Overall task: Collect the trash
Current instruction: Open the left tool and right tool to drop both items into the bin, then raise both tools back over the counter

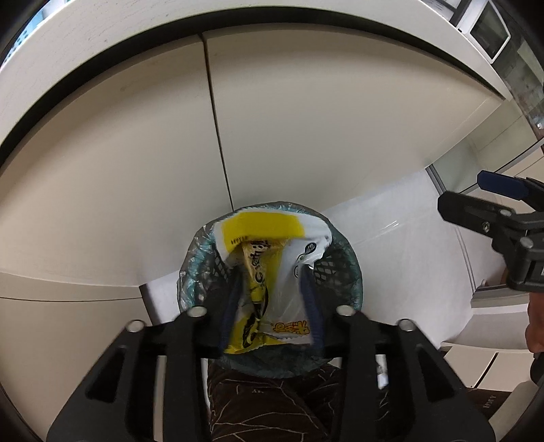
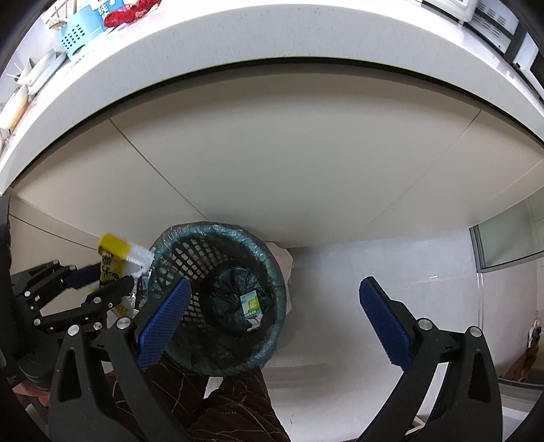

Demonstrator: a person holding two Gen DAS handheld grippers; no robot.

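My left gripper is shut on a yellow and white snack wrapper and holds it right above the mesh trash bin, which has a bluish liner. In the right wrist view the left gripper holds the wrapper at the bin's left rim. A small green and white carton lies at the bottom of the bin. My right gripper is open and empty, above the bin's near right side. It also shows at the right edge of the left wrist view.
The bin stands on a white floor against beige cabinet doors under a white countertop. A blue basket and dishes sit on the counter's far left. The person's brown patterned trouser leg is just below the bin.
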